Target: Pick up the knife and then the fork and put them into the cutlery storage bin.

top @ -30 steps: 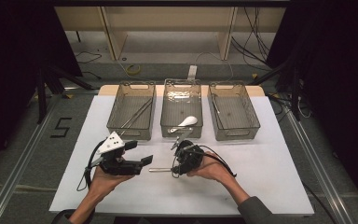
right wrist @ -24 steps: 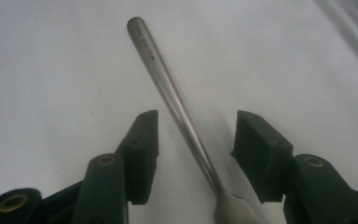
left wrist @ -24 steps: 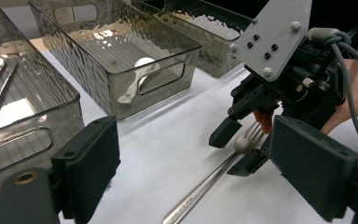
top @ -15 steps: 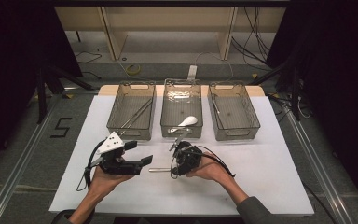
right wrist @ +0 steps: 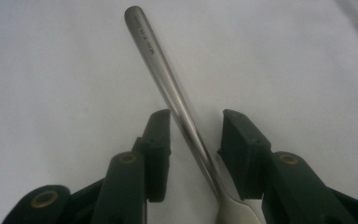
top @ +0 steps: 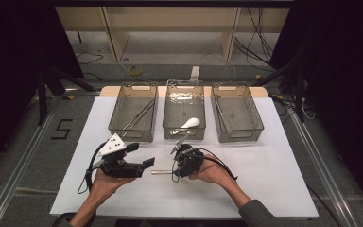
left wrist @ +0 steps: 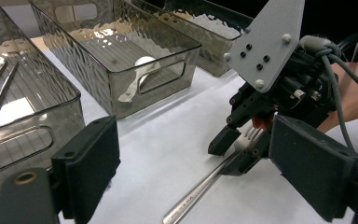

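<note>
Your right tool (right wrist: 193, 135) straddles a slim polished steel fork (right wrist: 168, 84) lying flat on the white tabletop (top: 274, 156), in front of the middle clear ribbed plastic bin (top: 184, 101). Its jaws have just been closing but the pads aren't pressing yet (small engraved mark near the handle tip). Your left tool (left wrist: 191, 163) is released, holding nothing, just beside the handle end.

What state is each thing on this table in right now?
Fork: lying flat on the table, between the right claw's jaws.
Right claw: open, closing around the fork, not yet pressing.
Left claw: open, holding nothing.
Middle bin: holds a white spoon.
Left bin: holds thin metal sticks.
</note>
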A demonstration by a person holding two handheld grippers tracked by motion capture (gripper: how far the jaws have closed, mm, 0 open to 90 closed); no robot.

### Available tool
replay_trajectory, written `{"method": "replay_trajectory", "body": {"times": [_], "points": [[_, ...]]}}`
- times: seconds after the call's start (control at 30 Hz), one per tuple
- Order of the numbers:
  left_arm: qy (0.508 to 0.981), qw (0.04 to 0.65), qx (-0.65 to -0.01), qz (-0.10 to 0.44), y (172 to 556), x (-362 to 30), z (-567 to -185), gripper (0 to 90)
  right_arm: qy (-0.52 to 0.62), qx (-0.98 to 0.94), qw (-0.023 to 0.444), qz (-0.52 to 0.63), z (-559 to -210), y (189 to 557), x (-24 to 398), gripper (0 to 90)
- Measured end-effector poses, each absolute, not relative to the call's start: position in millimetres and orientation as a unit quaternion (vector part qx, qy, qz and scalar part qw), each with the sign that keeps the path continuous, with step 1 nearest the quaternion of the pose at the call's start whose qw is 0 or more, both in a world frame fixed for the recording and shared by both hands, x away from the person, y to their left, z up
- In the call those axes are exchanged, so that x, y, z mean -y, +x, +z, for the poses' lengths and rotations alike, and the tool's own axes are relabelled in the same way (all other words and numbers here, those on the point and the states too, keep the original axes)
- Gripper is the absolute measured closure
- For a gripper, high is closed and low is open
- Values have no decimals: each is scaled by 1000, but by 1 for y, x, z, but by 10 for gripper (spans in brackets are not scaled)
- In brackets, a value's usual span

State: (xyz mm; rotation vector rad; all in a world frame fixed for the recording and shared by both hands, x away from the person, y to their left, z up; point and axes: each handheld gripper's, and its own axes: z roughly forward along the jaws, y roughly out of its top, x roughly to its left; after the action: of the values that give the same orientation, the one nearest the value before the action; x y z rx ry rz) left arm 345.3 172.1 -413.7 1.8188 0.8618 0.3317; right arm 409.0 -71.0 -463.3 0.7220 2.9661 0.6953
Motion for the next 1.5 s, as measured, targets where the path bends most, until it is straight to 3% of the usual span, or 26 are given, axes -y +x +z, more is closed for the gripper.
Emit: {"method": "replay_trajectory", "body": {"times": [0.5, 1.17, 1.5], "points": [[761, 523, -360, 136, 345, -171, -414, 153, 220, -955, 14, 196, -465, 408, 68, 740], [761, 522, -360, 136, 345, -172, -414, 153, 177, -972, -1, 153, -461, 401, 63, 815], [761, 524, -359, 136, 346, -173, -413, 153, 150, -978, 14, 146, -460, 397, 62, 851]]}}
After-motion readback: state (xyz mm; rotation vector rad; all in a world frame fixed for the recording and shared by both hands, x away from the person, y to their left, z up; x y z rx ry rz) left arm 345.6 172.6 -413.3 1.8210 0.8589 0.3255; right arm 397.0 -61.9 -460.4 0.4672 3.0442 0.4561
